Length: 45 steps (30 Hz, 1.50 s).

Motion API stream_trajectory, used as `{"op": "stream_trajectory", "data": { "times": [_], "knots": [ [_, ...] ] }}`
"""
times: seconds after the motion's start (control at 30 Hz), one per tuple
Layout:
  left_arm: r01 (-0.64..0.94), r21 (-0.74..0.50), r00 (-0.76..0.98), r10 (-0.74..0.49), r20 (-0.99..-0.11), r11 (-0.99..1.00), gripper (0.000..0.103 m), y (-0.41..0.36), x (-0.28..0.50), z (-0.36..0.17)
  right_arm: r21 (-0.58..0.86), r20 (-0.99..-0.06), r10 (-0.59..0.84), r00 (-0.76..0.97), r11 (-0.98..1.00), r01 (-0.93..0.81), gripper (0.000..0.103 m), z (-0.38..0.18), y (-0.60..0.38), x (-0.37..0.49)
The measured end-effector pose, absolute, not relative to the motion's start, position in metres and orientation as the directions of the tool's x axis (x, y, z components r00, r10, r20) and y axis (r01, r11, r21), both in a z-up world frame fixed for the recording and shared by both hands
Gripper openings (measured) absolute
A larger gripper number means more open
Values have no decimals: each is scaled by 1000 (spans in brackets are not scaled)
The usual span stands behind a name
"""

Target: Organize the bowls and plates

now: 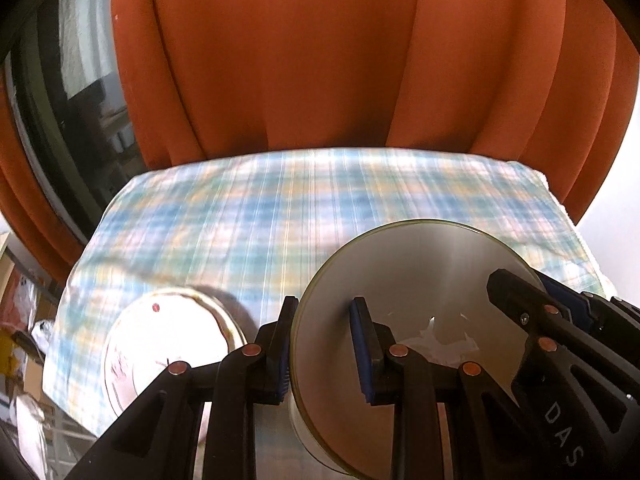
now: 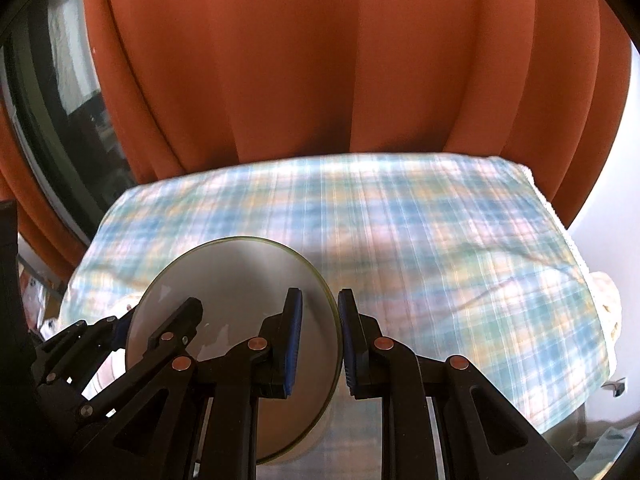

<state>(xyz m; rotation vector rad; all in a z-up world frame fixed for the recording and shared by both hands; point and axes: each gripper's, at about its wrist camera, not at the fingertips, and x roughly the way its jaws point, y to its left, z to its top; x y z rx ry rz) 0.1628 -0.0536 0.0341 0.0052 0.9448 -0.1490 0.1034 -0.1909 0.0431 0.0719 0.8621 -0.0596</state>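
A grey plate [image 1: 420,272] with a greenish rim hangs over the plaid-covered table [image 1: 248,216], held from both sides. My left gripper [image 1: 324,344] is shut on the plate's left rim, one blue pad above it and one below. My right gripper [image 2: 320,340] is shut on the opposite rim of the plate [image 2: 240,280]. Each gripper shows in the other's view: the right gripper [image 1: 536,284] at the plate's far right, the left gripper [image 2: 136,320] at its left. A white plate [image 1: 160,344] with small markings lies on the cloth to the left. Something white shows under the held plate's near edge.
Orange curtains [image 1: 300,60] hang right behind the table's far edge. A dark window [image 1: 80,120] is at the left, with clutter [image 1: 24,320] below it beside the table. The plaid cloth [image 2: 440,240] stretches to the right, where a white wall [image 2: 624,200] begins.
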Motion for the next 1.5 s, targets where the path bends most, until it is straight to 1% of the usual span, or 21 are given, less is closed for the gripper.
{"op": "stream_trajectory", "data": {
  "times": [0.33, 0.47, 0.57, 0.97, 1.27, 1.5],
  "knots": [
    [63, -60, 529, -84, -844, 996, 25, -58, 143, 10, 68, -809, 36, 587, 997, 33, 22, 9, -205, 94],
    [46, -32, 521, -51, -852, 998, 25, -57, 137, 2, 65, -824, 52, 564, 998, 4, 22, -1, -202, 93],
    [23, -36, 501, -43, -864, 999, 25, -54, 134, -5, 68, -838, 64, 541, 998, -14, 22, -10, -199, 93],
    [-47, -13, 472, 11, -882, 999, 25, -42, 133, -20, 53, -847, 91, 524, 995, -86, 22, -24, -184, 96],
    [-55, -20, 449, 7, -894, 998, 25, -38, 140, -28, 39, -855, 84, 512, 994, -99, 22, -33, -176, 105],
    [-5, -59, 421, -52, -906, 998, 25, -43, 144, -38, 15, -853, 46, 521, 998, -64, 22, -36, -179, 105]
  ]
}}
